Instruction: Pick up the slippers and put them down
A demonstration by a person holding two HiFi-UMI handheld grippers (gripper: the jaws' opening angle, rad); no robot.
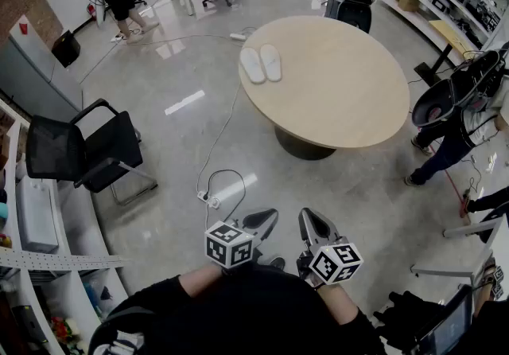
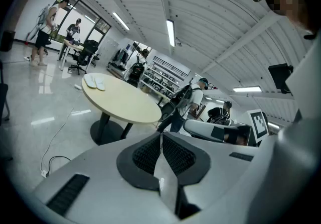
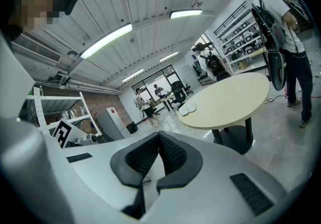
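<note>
On the far edge of the round counter (image 1: pixel 342 99), well away from me, the slippers (image 1: pixel 261 64) lie side by side, untouched. My left hand-held gripper (image 1: pixel 261 226) and right hand-held gripper (image 1: pixel 316 228) are both closed and empty, so everything remains to do.

Holds the left gripper (image 1: pixel 266 223) and the right gripper (image 1: pixel 315 226) side by side, near each other but apart, low and close in front of the torso. Aims both forward and a little downward, tips angled slightly toward each other. Carries the left marker cube (image 1: pixel 229 243) and the right marker cube (image 1: pixel 335 263) at the rear of the grippers, turned up toward the head. Bends both arms inward, bare left forearm (image 1: pixel 199 276) and right forearm (image 1: pixel 343 307) emerging from dark sleeves (image 1: pixel 159 302). Has both pairs of jaws fully together, dark ribbed pads (image 2: pixel 146 155) meeting, nothing between them.
</note>
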